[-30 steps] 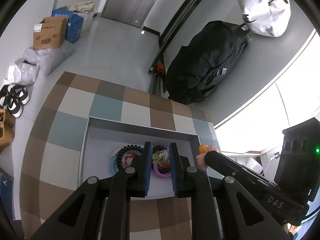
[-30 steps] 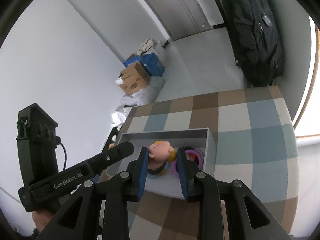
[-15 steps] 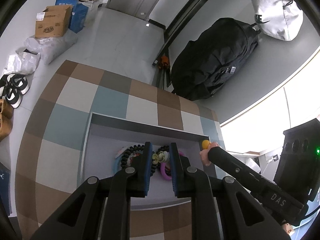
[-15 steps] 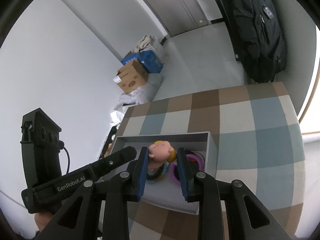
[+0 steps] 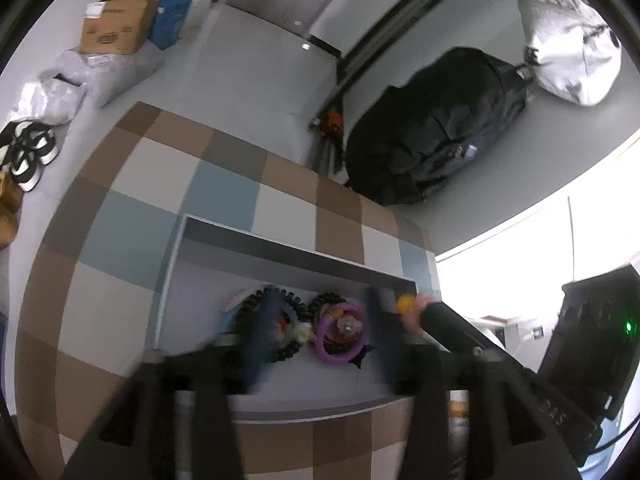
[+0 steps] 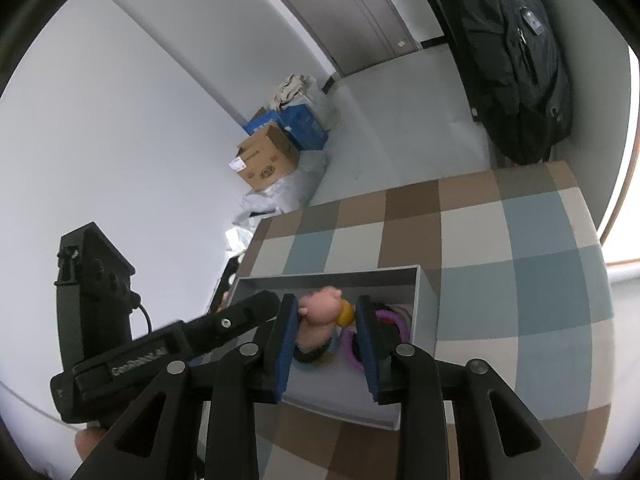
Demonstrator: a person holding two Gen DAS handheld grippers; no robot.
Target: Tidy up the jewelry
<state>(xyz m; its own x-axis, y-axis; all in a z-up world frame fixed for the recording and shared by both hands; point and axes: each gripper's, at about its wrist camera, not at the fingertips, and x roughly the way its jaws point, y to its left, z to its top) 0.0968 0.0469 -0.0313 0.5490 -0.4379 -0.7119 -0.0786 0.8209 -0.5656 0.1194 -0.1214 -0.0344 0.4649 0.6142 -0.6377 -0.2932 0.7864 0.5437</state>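
Observation:
A grey box [image 5: 280,258] lies open on the checked table. Inside it are a black bead bracelet [image 5: 292,346], a purple ring bracelet [image 5: 326,350] and other small pieces. My left gripper [image 5: 320,320] hangs over them, blurred, its jaws wide apart and empty. In the right wrist view my right gripper [image 6: 326,320] is above the box [image 6: 424,300]; a small pink doll figure with a yellow part [image 6: 322,310] sits between its jaws, which stand apart. The purple bracelet [image 6: 352,350] shows below. The right gripper's tip with the figure [image 5: 408,306] also shows in the left wrist view.
The checked table [image 6: 500,248] runs to an edge on the right. On the floor beyond are a black backpack [image 5: 432,136], a white bag [image 5: 572,64], cardboard boxes [image 5: 116,28] and shoes [image 5: 28,156].
My left gripper's jaws have opened wide from nearly closed. My right gripper's jaws have spread, and the doll figure has tipped over between them.

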